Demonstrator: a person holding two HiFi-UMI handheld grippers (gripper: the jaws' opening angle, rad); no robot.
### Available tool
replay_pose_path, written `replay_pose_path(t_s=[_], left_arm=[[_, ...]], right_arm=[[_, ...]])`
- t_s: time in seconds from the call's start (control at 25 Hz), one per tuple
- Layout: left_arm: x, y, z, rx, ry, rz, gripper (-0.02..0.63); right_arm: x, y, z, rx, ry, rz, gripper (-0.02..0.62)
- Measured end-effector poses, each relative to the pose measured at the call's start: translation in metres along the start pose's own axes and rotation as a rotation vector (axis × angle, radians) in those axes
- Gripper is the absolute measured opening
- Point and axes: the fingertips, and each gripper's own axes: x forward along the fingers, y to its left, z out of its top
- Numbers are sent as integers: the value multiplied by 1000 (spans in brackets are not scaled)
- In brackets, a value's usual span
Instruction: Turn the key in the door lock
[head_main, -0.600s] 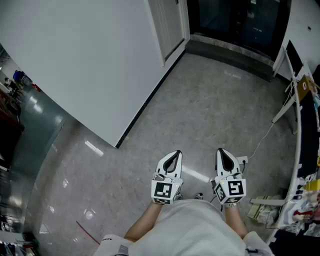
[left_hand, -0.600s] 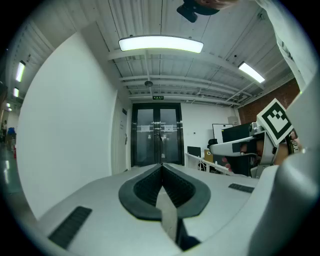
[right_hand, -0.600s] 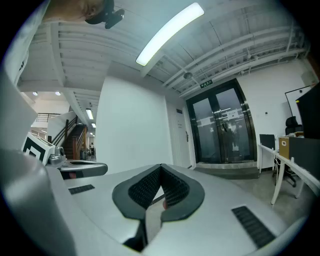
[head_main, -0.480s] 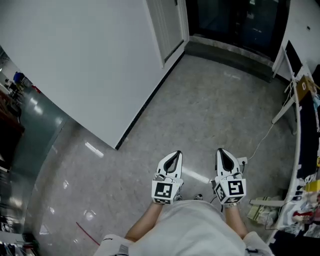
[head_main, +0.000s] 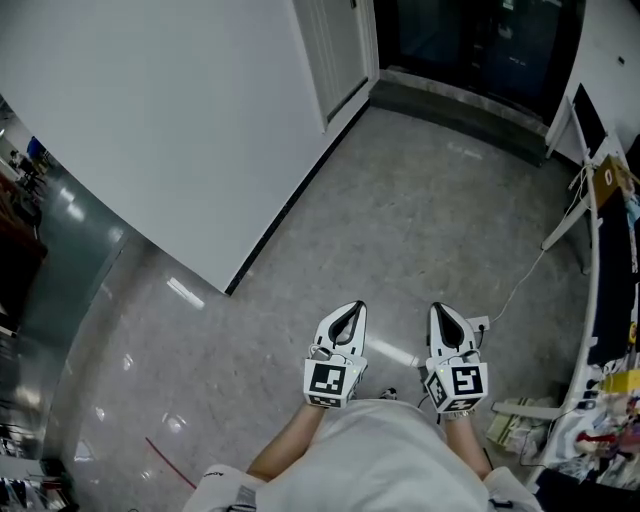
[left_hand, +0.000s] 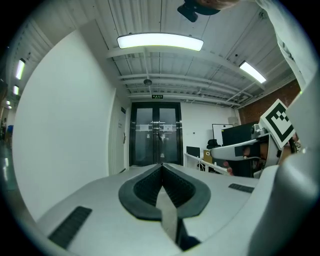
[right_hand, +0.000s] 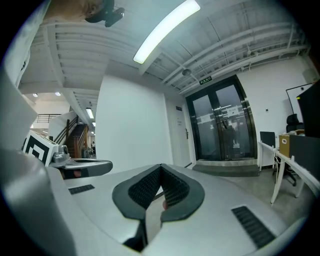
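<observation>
- Two hand-held grippers sit side by side low in the head view, close to the person's body and apart from each other, over a grey speckled floor (head_main: 400, 220).
- Left gripper (head_main: 349, 308) (left_hand: 161, 165): jaws closed, ribbed pads meeting at the tip, nothing between them. Its long axis runs about level, away from the body and toward the doors.
- Right gripper (head_main: 443, 308) (right_hand: 160, 166): jaws closed tip to tip, gripping nothing. It has the same heading as the left, with the nose slightly down.
- The marker cubes on both grippers face up at the head camera.
- White door (head_main: 338, 45) (left_hand: 122, 142) (right_hand: 181, 134): stands upright in the left-hand white wall (head_main: 180, 130), well apart from both grippers and ahead of them to the left. Its face is parallel to the corridor.
- There is a small dark fitting on that door in the right gripper view. It is too small to show a lock or key, so I cannot tell which way the key points or how its long axis lies.
- Dark glass double doors (head_main: 470, 40) (left_hand: 156, 135) (right_hand: 223, 125) close off the far end, straight ahead of both grippers.
- A white cable (head_main: 525, 280) trails on the floor to the right of the right gripper, by the desk legs.
</observation>
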Motion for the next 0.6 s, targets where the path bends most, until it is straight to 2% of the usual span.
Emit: replay_pose_path(t_s=[0.24,0.6], left_arm=[[6,-5,-1,-14,2,11,9],[17,-34,-10,6,8,13,8]], right_arm=[[-5,-14,-1,24,-16,-11,2],[-25,-38,-16,41,-2,8,2]])
